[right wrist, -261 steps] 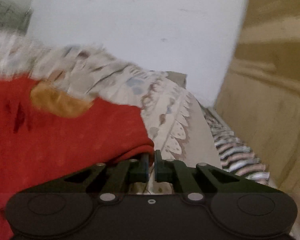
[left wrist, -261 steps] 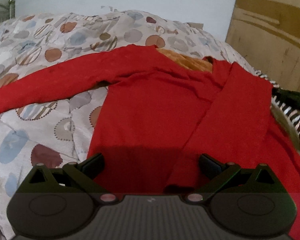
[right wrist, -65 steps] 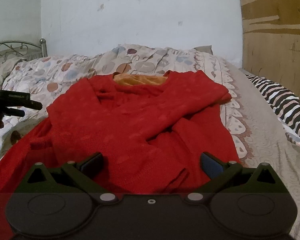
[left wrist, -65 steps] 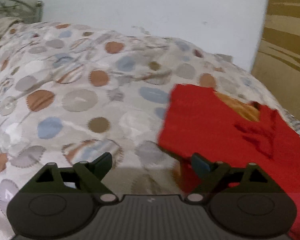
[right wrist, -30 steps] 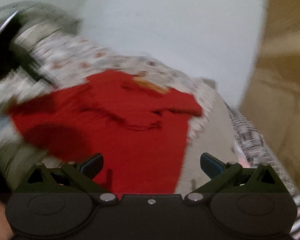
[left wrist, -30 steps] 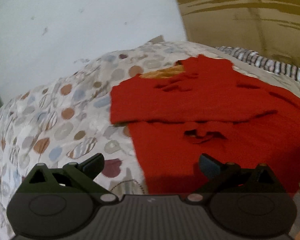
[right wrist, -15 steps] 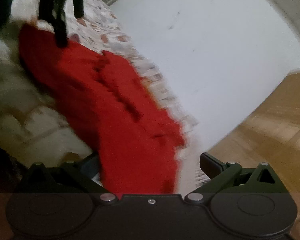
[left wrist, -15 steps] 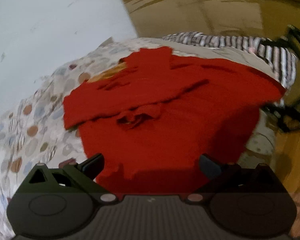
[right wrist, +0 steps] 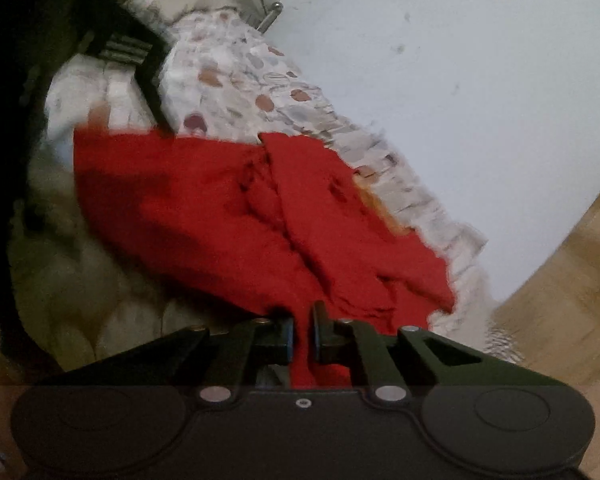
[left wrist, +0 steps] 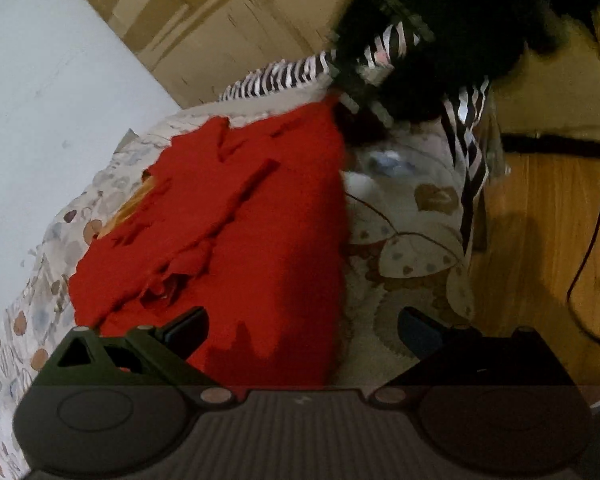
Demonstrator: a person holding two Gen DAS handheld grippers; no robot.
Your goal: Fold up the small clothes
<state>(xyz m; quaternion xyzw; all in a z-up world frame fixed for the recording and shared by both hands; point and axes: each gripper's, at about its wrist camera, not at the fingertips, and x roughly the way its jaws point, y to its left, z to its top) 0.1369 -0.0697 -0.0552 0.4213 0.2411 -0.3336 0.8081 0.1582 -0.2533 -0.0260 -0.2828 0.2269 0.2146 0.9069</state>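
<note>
A: What is the right gripper [right wrist: 302, 338] doing?

B: Its fingers are pressed nearly together with a fold of the red sweater [right wrist: 236, 216] pinched between the pads, at the sweater's near edge.

A: And the left gripper [left wrist: 302, 330]?

B: Fingers spread wide, holding nothing. It sits over the near hem of the sweater [left wrist: 240, 220], one finger above the red cloth, the other above the patterned bedspread [left wrist: 404, 240].

A: Where does the sweater lie?

B: Spread on the bedspread, sleeves folded across the body, an orange lining showing at the neck on the far end.

A: Beyond that?

B: A striped cloth [left wrist: 284, 76] at the bed's edge, then a white wall [right wrist: 440, 80].
</note>
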